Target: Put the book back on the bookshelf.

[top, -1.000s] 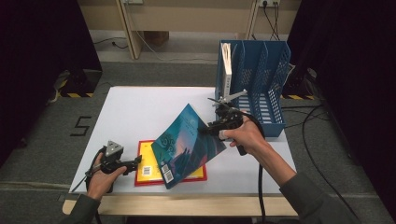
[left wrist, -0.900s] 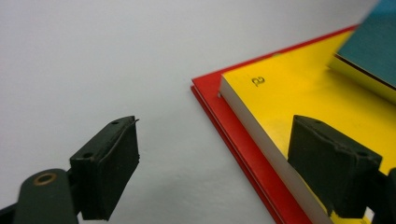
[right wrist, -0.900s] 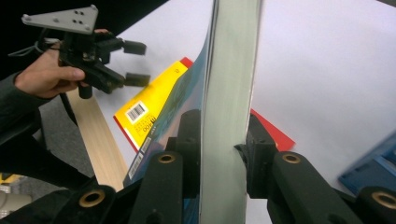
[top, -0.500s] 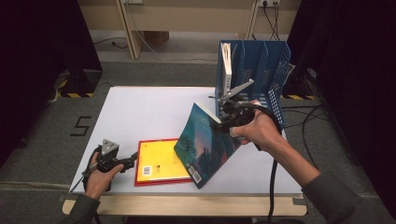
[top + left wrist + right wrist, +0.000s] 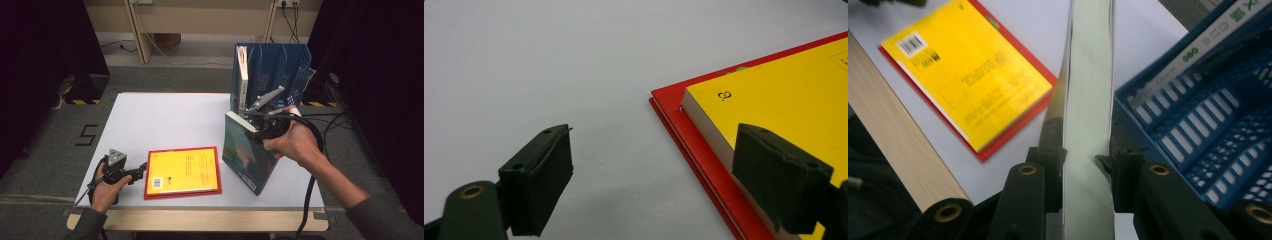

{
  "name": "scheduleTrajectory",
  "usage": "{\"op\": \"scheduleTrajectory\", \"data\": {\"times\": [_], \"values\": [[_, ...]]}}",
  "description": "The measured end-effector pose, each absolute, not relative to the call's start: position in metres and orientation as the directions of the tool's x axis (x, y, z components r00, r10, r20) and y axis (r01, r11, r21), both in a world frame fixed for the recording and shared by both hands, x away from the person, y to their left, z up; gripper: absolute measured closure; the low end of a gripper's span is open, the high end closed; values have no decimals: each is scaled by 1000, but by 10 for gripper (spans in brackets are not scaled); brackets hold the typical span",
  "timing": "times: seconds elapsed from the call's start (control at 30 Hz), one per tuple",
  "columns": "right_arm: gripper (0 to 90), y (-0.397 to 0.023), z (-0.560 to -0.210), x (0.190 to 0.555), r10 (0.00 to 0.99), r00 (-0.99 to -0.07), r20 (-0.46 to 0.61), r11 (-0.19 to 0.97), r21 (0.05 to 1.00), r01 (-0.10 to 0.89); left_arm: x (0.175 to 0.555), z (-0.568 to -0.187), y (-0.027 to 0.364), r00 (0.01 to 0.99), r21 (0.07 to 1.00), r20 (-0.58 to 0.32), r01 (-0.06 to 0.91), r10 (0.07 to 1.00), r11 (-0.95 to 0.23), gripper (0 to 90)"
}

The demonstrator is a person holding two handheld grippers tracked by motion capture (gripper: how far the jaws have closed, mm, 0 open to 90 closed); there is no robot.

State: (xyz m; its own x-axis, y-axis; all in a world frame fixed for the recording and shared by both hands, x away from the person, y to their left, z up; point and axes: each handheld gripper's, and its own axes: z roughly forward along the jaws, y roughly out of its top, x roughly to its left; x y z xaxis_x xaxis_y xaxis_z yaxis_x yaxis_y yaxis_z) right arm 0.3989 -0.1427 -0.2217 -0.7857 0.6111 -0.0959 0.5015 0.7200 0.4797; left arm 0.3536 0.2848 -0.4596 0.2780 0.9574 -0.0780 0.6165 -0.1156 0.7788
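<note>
OK, right gripper (image 5: 1087, 165) jaws clamped on the teal book (image 5: 247, 155), pads on both covers w/ the page block between them, grip at the top edge near one corner. Book stands nearly upright, bottom corner at or just above the worktop (image 5: 165, 120), just in front of the blue file rack (image 5: 280, 65); can't tell if it's touching down. Rack's left slot already holds a white book (image 5: 243, 75).

Handling, my read: paperback, light-ish, covers stiff enough for an edge pinch but glossy, so may slip or swing about the pads. Grip nearer the spine would stop pages fanning. Probably needs to stay vertical to clear the slot divider.

Left gripper (image 5: 659, 165) jaws apart, nothing between them, low over worktop just beside the yellow book (image 5: 184, 167), which lies flat on a red book (image 5: 216, 170).
</note>
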Motion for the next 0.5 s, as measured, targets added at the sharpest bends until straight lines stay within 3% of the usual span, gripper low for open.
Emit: {"op": "scheduleTrajectory", "data": {"times": [0.5], "values": [[736, -174, -237, 409, 672, -740, -38, 669, 460, 584, 356, -461, 285, 277, 775, -85, 622, 957, -111, 158]]}}
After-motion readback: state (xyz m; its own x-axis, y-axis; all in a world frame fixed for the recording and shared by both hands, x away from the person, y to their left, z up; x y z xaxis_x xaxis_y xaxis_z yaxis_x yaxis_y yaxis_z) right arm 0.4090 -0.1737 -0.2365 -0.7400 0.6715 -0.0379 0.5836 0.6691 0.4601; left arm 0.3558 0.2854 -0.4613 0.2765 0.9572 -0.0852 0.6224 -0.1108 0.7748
